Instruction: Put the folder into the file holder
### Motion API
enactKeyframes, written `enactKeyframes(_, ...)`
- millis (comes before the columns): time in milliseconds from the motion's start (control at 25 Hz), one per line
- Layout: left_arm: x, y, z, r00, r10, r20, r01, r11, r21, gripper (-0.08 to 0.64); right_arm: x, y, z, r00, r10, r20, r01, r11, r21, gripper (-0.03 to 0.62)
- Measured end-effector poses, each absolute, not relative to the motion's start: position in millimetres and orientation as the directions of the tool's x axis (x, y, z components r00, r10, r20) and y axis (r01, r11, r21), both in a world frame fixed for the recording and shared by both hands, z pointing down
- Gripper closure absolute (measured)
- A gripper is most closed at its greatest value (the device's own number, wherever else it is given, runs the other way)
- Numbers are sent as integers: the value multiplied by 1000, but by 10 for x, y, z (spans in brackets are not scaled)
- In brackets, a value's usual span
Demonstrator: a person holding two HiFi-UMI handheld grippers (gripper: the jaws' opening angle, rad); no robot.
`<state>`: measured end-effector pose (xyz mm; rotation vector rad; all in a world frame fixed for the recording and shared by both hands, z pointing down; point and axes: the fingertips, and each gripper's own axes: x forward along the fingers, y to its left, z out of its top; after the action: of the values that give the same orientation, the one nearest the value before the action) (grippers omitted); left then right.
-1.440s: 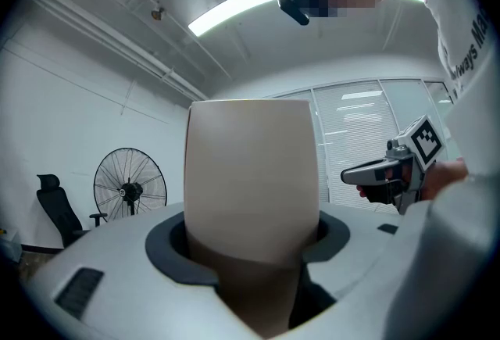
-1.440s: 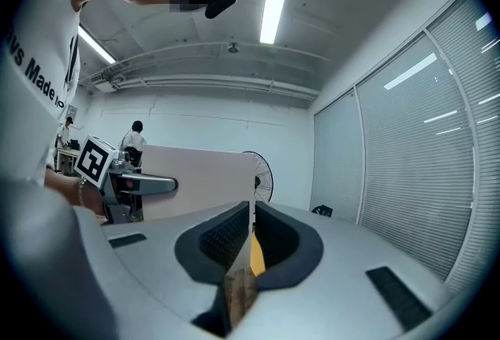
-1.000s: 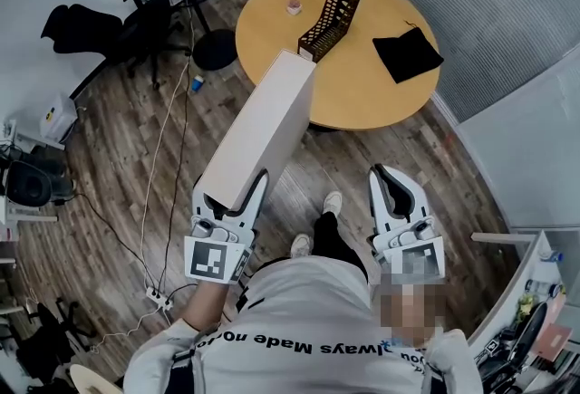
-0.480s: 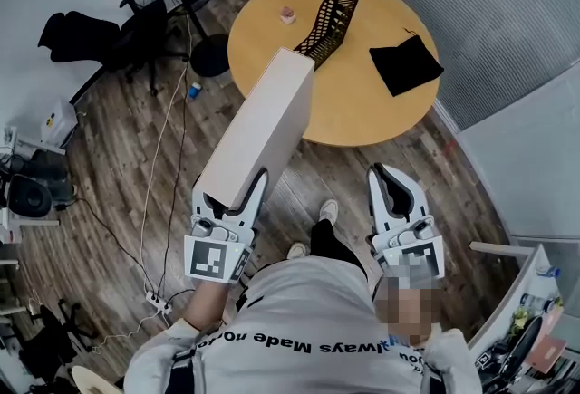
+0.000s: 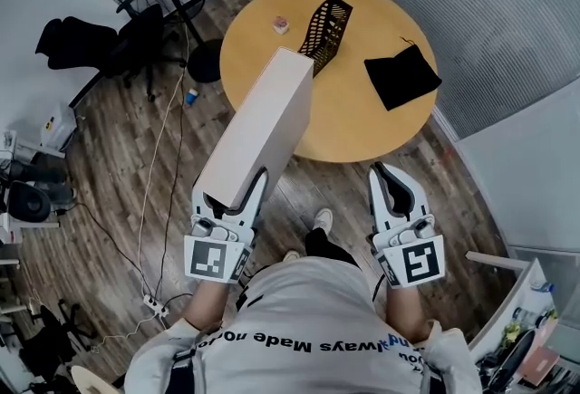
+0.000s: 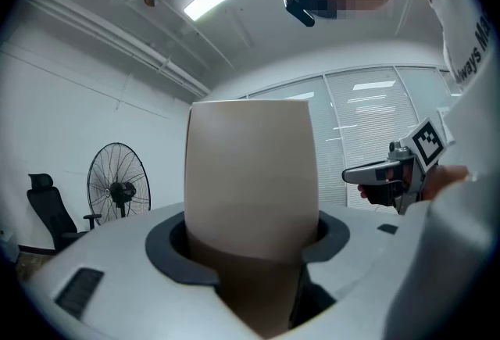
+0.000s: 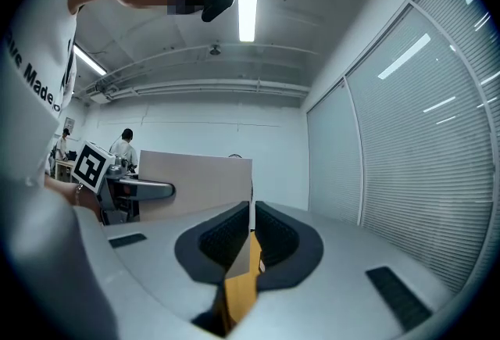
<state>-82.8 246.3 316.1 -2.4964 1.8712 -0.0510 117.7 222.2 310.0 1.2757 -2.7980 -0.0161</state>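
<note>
Closing on the round table — lower and larger in the head view than a second ago, with the file holder brought nearer the far end of the folder. Same level carry and same hold as before. Reads as the approach leg of the task, with insertion not yet begun.

Clamped wide on the folder's near end by the left gripper, pads pressed to both broad faces in the left gripper view. Thick beige slab jutting straight ahead, far end over the near side of the tabletop and close to the holder, not yet in it. Pinched together on nothing, the right gripper: only a thin slit between the jaws, carried level at the person's other side and well apart from the folder.

Black mesh file holder upright on the tabletop, slots seemingly empty — too small and dark to be sure. Near it a small pinkish object; further right a black pouch, flat on the wood. Next, probably: stand the folder on edge and line it up with a slot.
</note>
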Motion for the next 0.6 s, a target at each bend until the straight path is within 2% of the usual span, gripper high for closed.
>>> enactKeyframes(600,-344,1754,3086,285,-958,8,-957,-285,-46,278,1643,1502,3047,-654,-755,41,-755,655,34,548)
